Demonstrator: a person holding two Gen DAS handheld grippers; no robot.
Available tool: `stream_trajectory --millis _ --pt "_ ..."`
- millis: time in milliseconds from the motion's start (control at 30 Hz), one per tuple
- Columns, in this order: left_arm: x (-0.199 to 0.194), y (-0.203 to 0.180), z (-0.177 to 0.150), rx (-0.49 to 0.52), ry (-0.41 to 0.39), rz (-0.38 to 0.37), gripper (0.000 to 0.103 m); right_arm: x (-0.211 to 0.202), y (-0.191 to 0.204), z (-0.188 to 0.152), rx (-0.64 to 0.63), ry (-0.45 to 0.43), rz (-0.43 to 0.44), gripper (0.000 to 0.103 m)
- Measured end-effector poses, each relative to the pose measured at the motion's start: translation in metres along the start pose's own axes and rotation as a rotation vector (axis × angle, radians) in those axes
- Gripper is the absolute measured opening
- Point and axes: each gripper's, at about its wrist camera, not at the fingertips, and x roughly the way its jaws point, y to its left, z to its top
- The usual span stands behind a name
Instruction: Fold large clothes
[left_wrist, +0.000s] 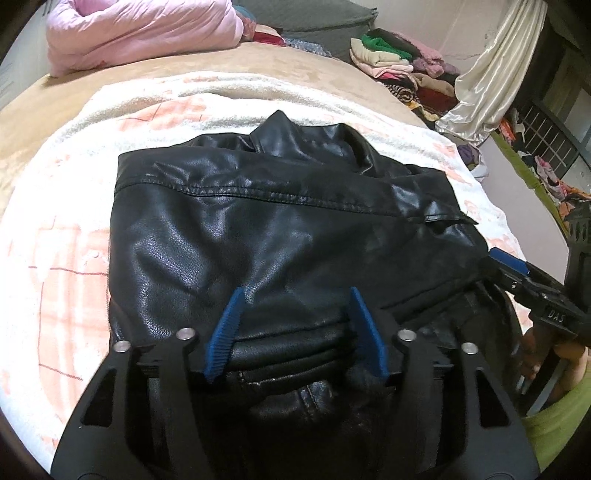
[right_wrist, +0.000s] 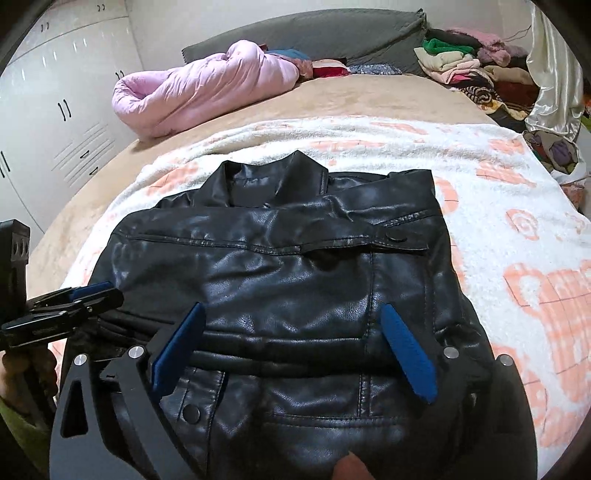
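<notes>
Both tongs' bases (perhaps) hide jacket (left_wrist: 258, 229) hem.

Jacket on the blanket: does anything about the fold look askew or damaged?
Mostly tidy. The black jacket lies folded on the blanket, but a strap on its top layer sticks out at the side with a frayed-looking tip.

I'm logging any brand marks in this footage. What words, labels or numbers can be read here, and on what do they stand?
"DAS": on the black body of the right gripper, seen from the left wrist camera.
The leather jacket shows no readable label.
The blanket bears only pink patterns, no text.
</notes>
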Motion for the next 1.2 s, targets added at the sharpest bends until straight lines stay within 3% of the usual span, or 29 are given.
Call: stream_trajectory --millis 400,1200 --pt "-0.012 -0.006 0.004 0.022 -0.036 0.007 0.093 -0.006 0.008 0.003 -0.009 -0.011 -0.021 0.098" --pt "-0.051 -0.011 0.009 0.012 -0.110 0.041 0.093 -0.040 0.031 0.011 -0.058 -0.076 -0.021 0.098"
